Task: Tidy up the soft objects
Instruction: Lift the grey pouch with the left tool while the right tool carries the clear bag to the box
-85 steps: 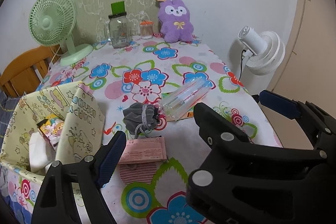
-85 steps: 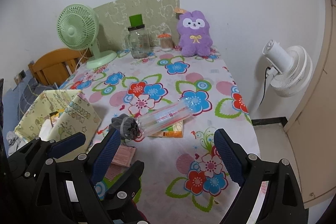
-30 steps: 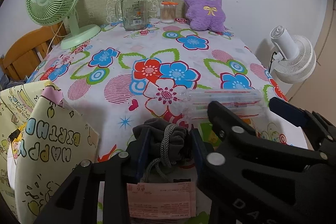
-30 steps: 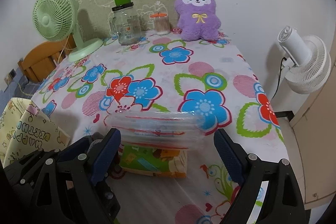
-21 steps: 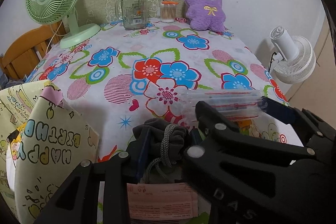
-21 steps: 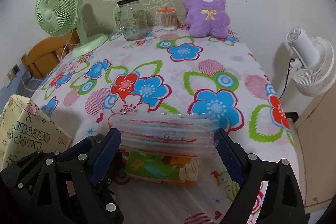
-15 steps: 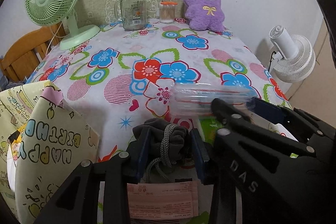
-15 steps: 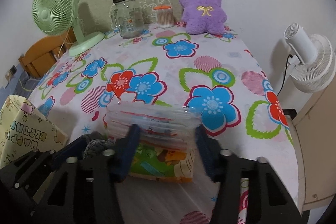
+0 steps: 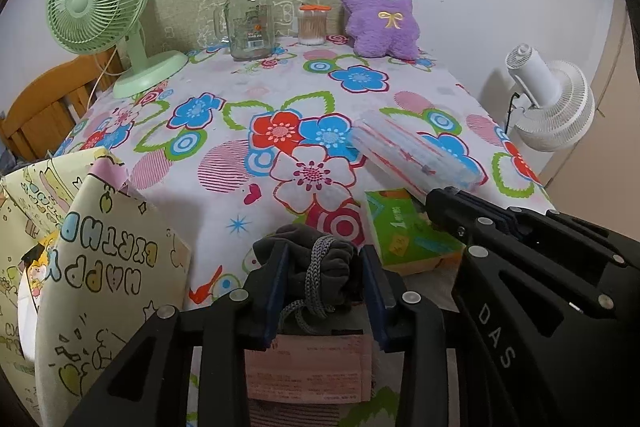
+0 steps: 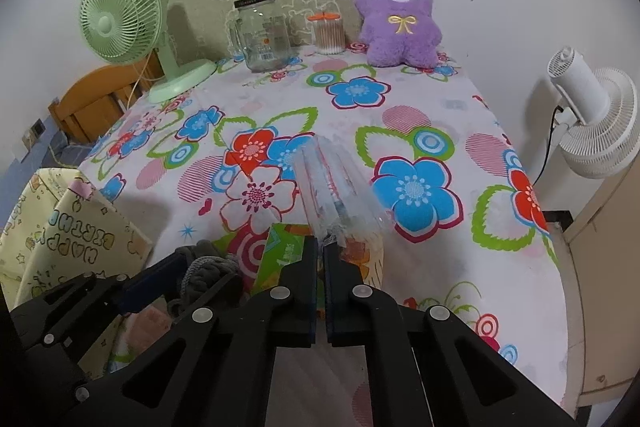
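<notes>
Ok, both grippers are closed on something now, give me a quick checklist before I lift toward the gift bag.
1. Left gripper clamped on the grey drawstring pouch: ok, the pads press both its sides.
2. Right gripper shut on the clear plastic pack: ok, but it pinches only the near end.
3. Green tissue packet free of the pack: cannot tell, the pack overlaps it.
4. Pink paper free of the pouch: cannot tell, it lies right under it.
5. Gift bag mouth open: ok.

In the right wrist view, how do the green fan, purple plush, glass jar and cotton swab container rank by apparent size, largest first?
1. green fan
2. purple plush
3. glass jar
4. cotton swab container

Fan and plush look close; the fan stands somewhat nearer, so that order is unsure.
</notes>
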The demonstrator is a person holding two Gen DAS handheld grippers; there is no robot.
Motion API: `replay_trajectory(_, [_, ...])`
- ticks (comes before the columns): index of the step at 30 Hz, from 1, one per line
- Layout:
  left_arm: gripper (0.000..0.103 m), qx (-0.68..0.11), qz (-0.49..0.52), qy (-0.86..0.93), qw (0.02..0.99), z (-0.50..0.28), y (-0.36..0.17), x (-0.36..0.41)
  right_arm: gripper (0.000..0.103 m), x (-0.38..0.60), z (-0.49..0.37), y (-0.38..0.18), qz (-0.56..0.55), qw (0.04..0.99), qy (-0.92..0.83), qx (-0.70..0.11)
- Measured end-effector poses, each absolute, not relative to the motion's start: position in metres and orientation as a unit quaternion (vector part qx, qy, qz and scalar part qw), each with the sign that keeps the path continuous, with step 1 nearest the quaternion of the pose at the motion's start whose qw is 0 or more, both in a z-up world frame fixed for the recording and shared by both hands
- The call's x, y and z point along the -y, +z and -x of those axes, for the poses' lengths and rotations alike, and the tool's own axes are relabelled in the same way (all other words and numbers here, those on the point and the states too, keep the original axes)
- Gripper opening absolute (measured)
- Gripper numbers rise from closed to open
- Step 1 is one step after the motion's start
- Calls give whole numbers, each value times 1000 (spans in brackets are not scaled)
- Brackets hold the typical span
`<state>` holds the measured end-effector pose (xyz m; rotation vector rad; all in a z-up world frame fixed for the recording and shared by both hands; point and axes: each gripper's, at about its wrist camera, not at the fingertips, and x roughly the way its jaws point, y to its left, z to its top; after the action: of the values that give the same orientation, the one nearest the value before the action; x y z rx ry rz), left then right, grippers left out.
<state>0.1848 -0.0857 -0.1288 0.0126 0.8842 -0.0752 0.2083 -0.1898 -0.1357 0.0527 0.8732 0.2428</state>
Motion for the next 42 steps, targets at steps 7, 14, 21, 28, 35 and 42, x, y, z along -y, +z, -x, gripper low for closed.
replay_trajectory(7, [33, -415, -11, -46, 908, -172, -118, 88, 5, 194, -193, -125, -32, 904, 112, -412])
replay_trajectory(14, [32, -400, -13, -52, 915, -159, -103, 89, 5, 196, -179, -108, -34, 911, 107, -397])
replay_trajectory(21, [32, -384, -15, -59, 921, -146, -85, 91, 5, 198, -164, -89, -35, 918, 102, -382])
replay_trajectory(28, [32, -360, -21, -65, 930, -132, -63, 93, 5, 200, -147, -65, -35, 927, 97, -361])
replay_trajectory(35, [32, -345, -26, -72, 936, -118, -44, 94, 5, 201, -133, -44, -31, 931, 98, -349])
replay_trajectory(42, [32, -329, -37, -77, 941, -101, -25, 93, 5, 201, -114, -25, -28, 936, 102, -335])
